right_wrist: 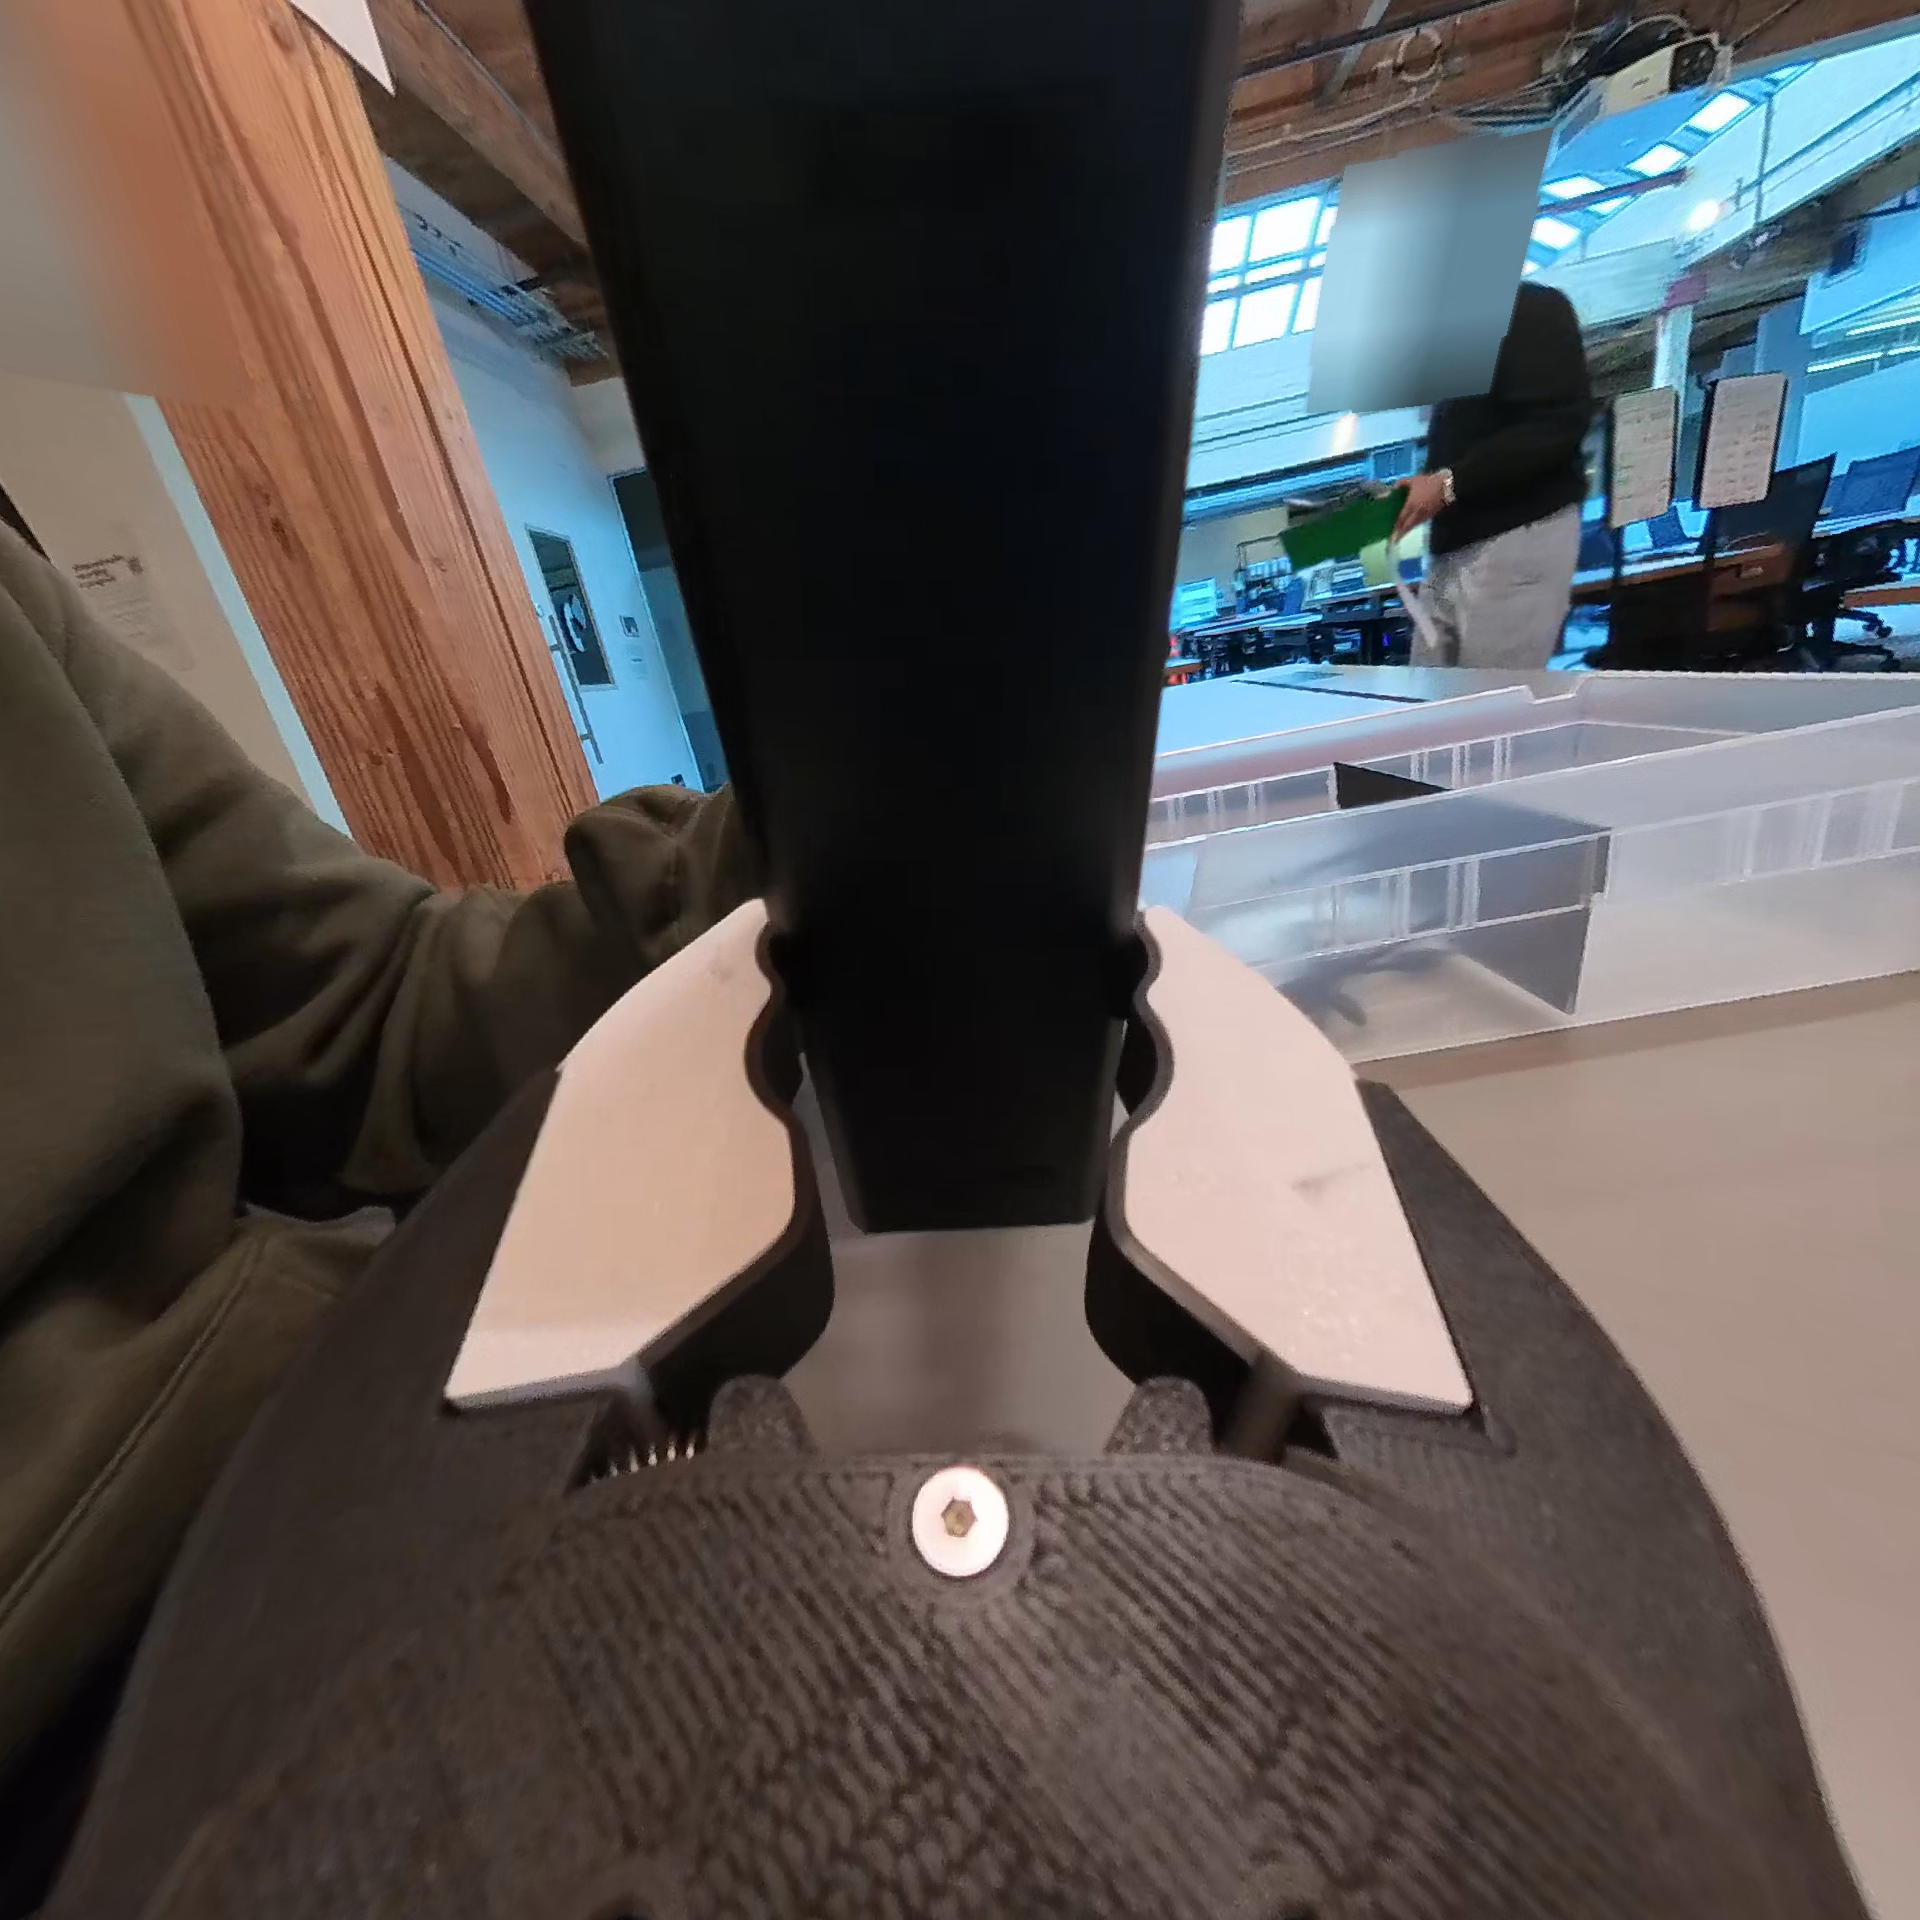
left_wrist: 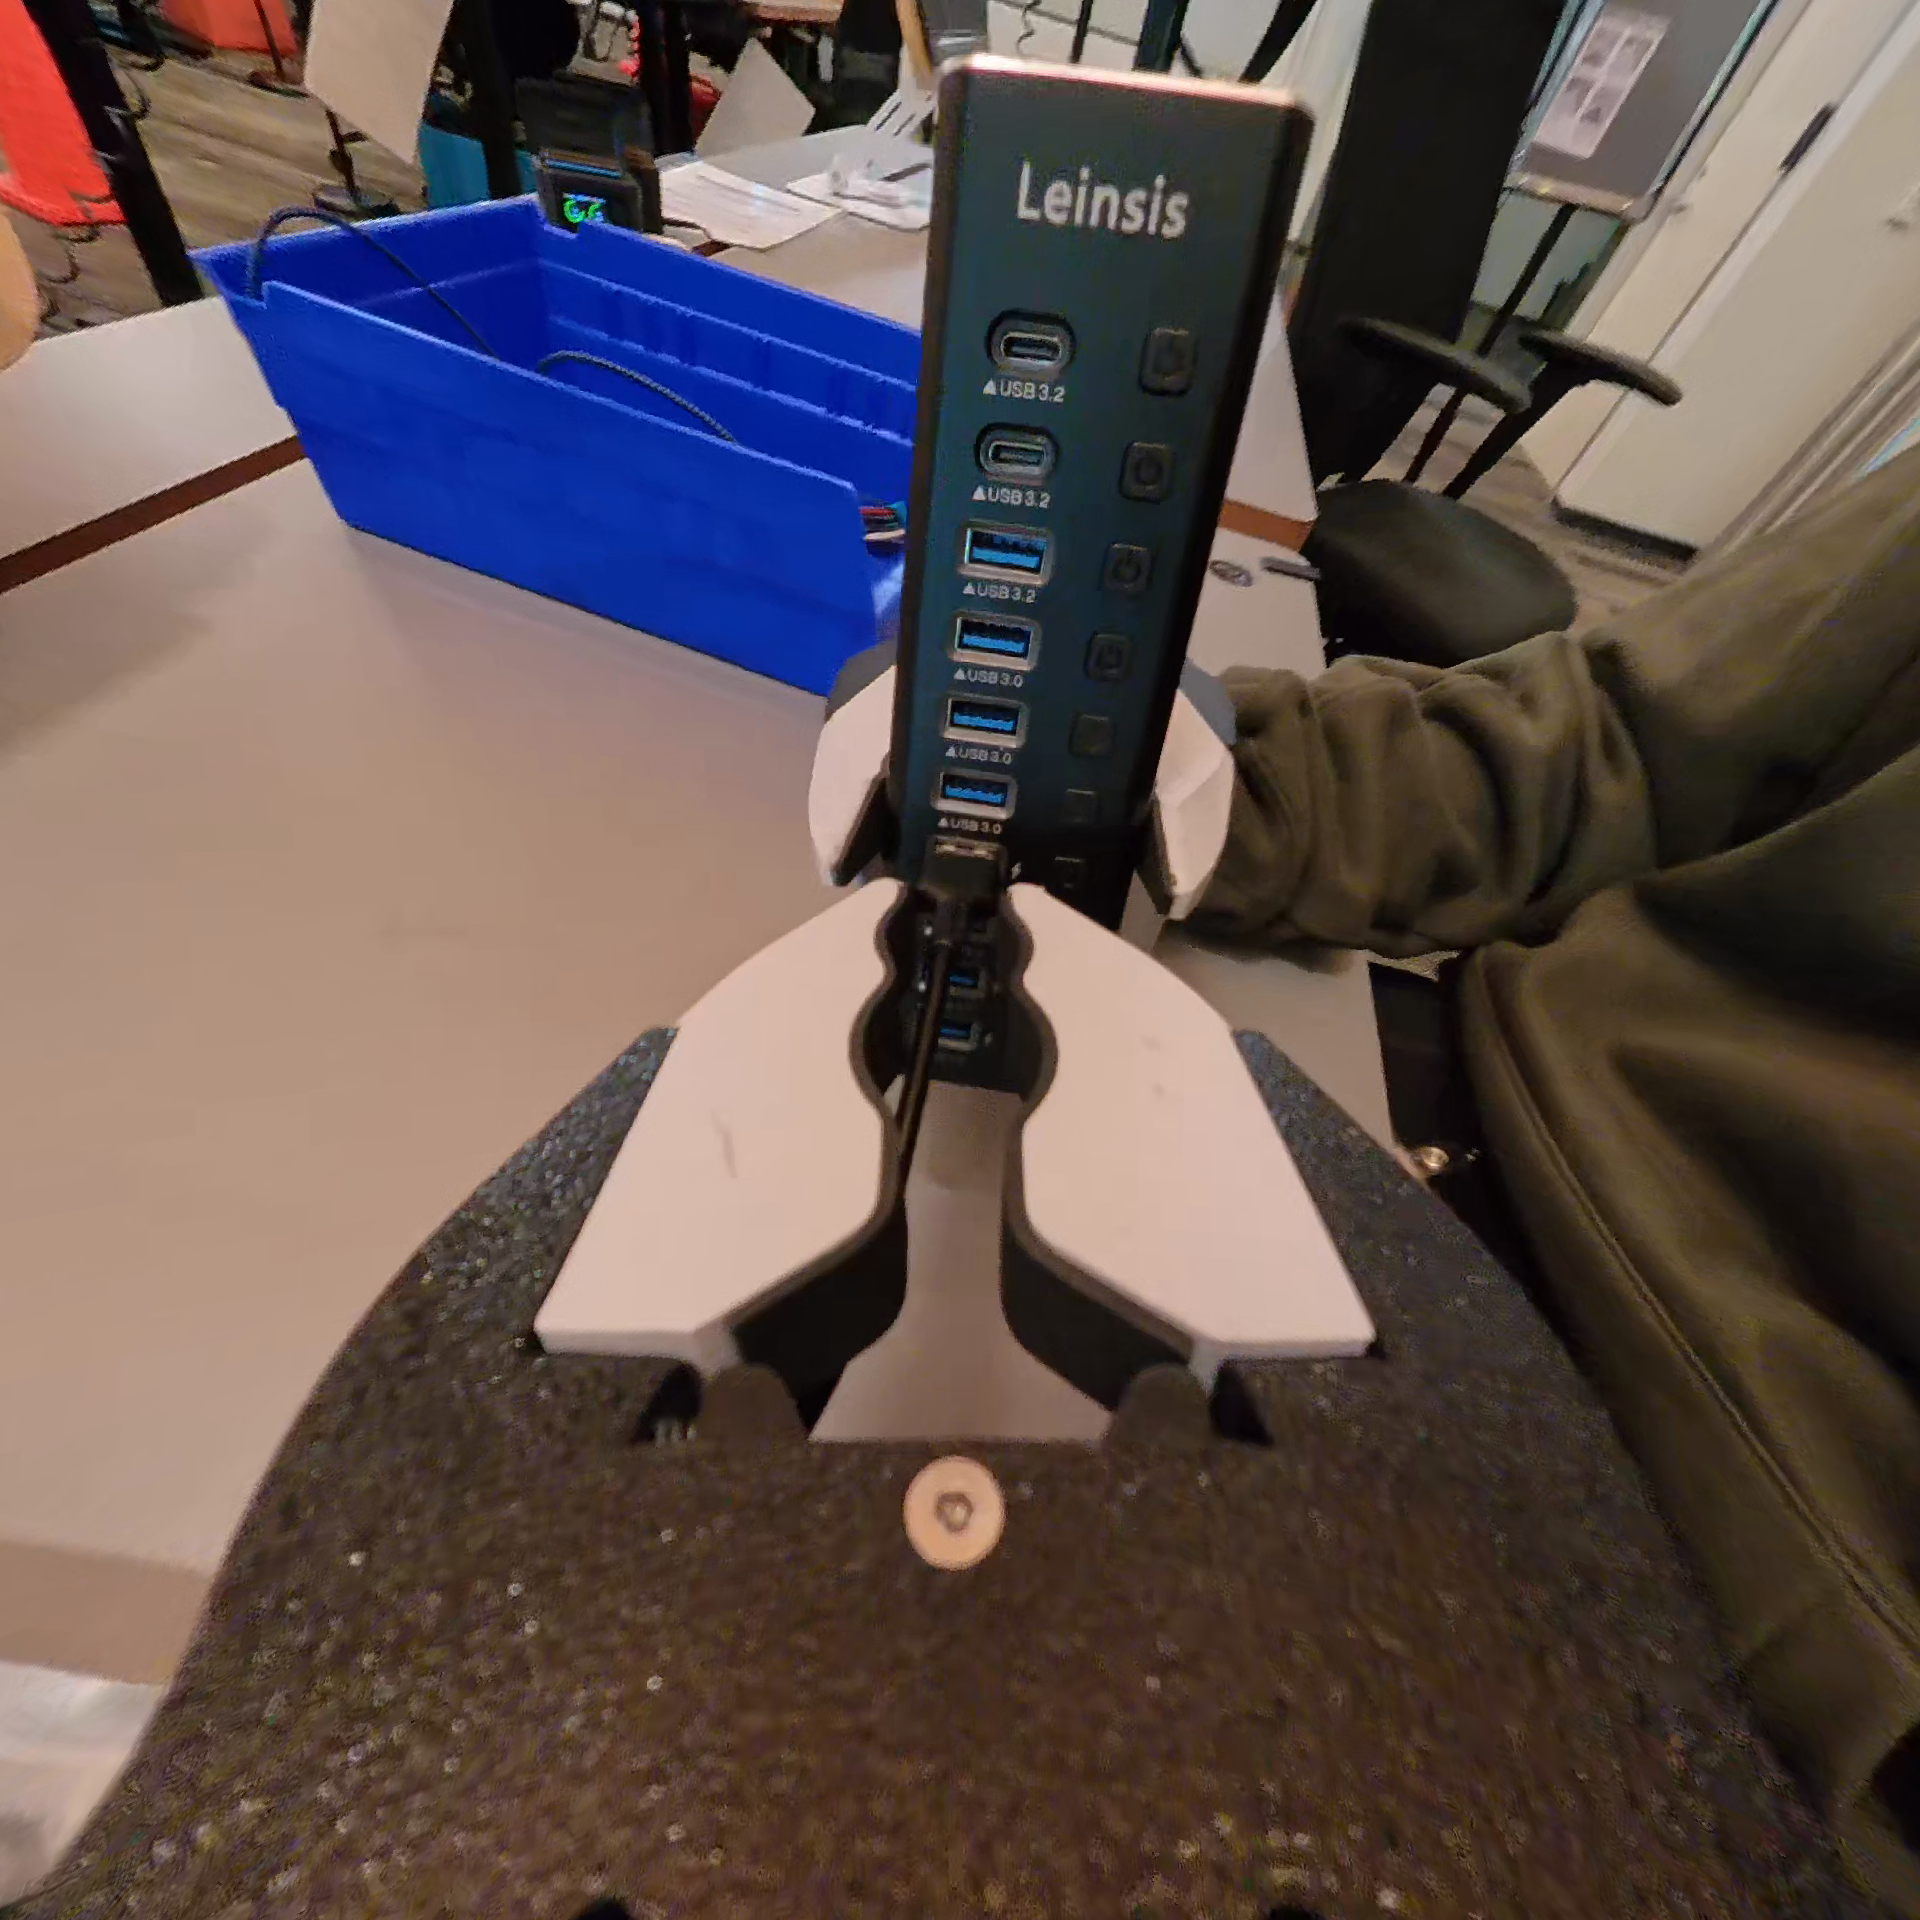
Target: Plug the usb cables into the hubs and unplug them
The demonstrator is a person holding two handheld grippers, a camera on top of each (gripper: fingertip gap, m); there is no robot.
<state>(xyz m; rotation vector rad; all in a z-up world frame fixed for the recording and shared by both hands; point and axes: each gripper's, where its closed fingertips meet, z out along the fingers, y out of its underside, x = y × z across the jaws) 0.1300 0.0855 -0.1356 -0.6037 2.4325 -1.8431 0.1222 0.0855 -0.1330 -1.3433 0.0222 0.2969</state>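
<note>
We hold a tall black USB hub (left_wrist: pixel 1081 468) upright above a grey table (left_wrist: pixel 364 883), its port face toward the left wrist camera. Our right gripper (right_wrist: pixel 951 977) is clamped on the hub's 2 narrow edges near its lower end. Our left gripper (left_wrist: pixel 956 904) is closed on a black USB plug (left_wrist: pixel 961 868), which sits at a low port; its thin cable (left_wrist: pixel 925 1049) trails back between the fingers. A blue bin (left_wrist: pixel 582 436) stands behind. The hub looks rigid, light and smooth-sided, so we judge the edges the safest hold; the plug body, not the soft cable, should take the force.
</note>
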